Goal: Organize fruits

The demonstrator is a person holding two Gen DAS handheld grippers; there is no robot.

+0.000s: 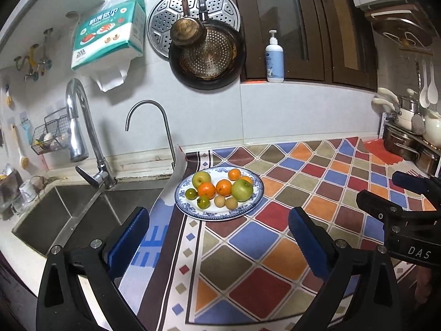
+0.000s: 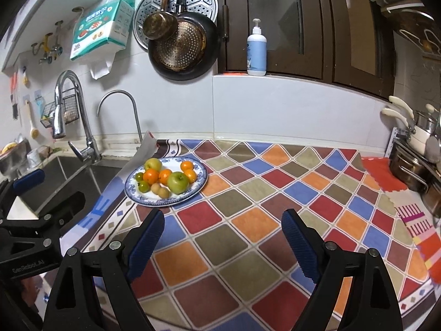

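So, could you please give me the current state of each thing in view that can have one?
left gripper: jaws open, nothing between them
right gripper: jaws open, nothing between them
plate: on the counter cloth, loaded with fruit
green apples: on the plate, untouched
oranges: on the plate, untouched
tap: no water running
sink: looks dry

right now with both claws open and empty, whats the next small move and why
Probably ease the left claw forward toward the blue-rimmed plate, which lies nearer to it. All the fruit, including the nearest green apple, sits piled there, and neither it nor the right claw holds anything.
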